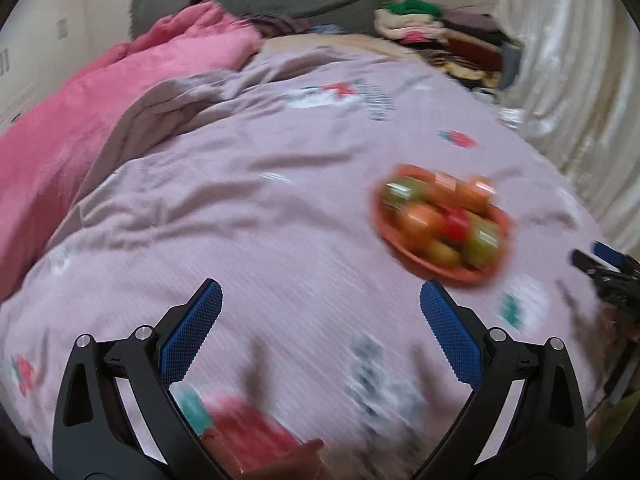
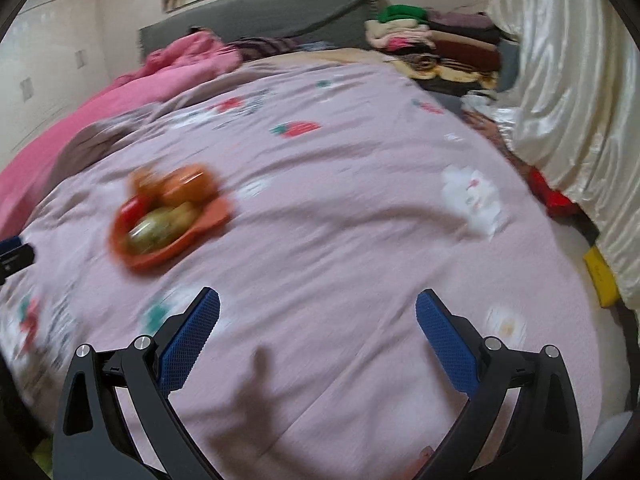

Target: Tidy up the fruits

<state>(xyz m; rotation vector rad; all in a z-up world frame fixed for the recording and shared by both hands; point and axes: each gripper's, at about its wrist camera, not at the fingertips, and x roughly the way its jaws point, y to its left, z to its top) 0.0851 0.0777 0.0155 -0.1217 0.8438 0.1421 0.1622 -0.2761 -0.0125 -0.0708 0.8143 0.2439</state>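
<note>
left gripper jaws wide apart, empty | right gripper same | orange plate piled with fruits on pink bedspread, between both grippers | fruit likely firm, smooth, roll-prone; grip one across its middle, gently

We hold the left tool with jaws spread wide, nothing between the blue pads. Right tool likewise: jaws wide apart, empty, angled downward.
</note>
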